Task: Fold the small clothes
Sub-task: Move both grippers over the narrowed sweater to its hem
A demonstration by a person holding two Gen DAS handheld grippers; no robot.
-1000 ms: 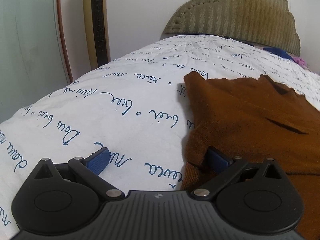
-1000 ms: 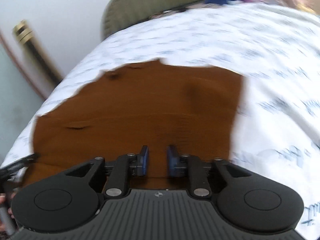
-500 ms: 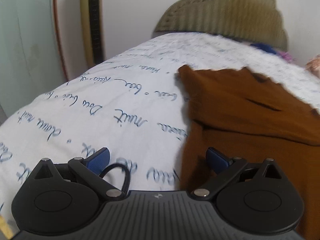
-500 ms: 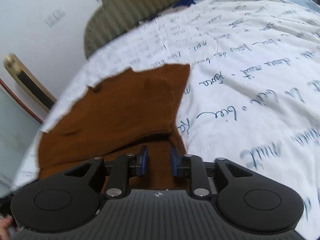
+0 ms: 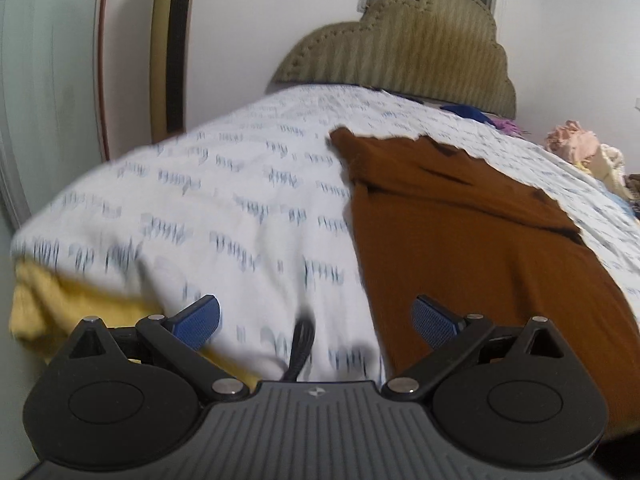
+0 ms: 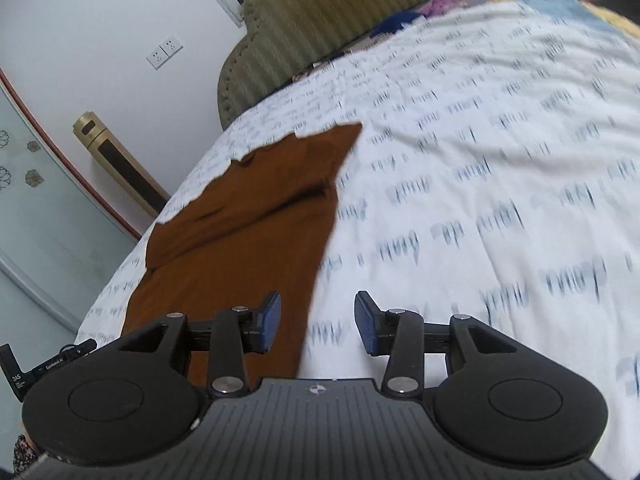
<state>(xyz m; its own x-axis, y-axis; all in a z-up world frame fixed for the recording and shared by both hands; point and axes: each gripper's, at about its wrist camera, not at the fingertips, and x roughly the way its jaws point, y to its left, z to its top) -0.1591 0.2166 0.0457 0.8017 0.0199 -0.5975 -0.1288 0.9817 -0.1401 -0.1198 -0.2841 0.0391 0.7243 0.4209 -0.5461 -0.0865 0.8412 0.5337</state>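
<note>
A brown garment (image 5: 472,236) lies flat on the white printed bed sheet (image 5: 224,208), with its far part folded over itself. In the right wrist view it (image 6: 248,224) stretches away to the left of centre. My left gripper (image 5: 316,320) is open and empty, above the sheet at the garment's left edge. My right gripper (image 6: 318,322) is open and empty, above the garment's right edge near the bed's front.
An olive padded headboard (image 5: 404,48) stands at the far end of the bed. Loose clothes (image 5: 580,148) lie at the far right. A yellow cloth (image 5: 64,296) shows under the sheet at the near left. A gold tower unit (image 6: 120,164) stands by the wall.
Both grippers pulled back toward the bed's near edge. The right gripper went from shut to open and let go of the garment. The garment's right side now lies folded inward, making it narrower.
</note>
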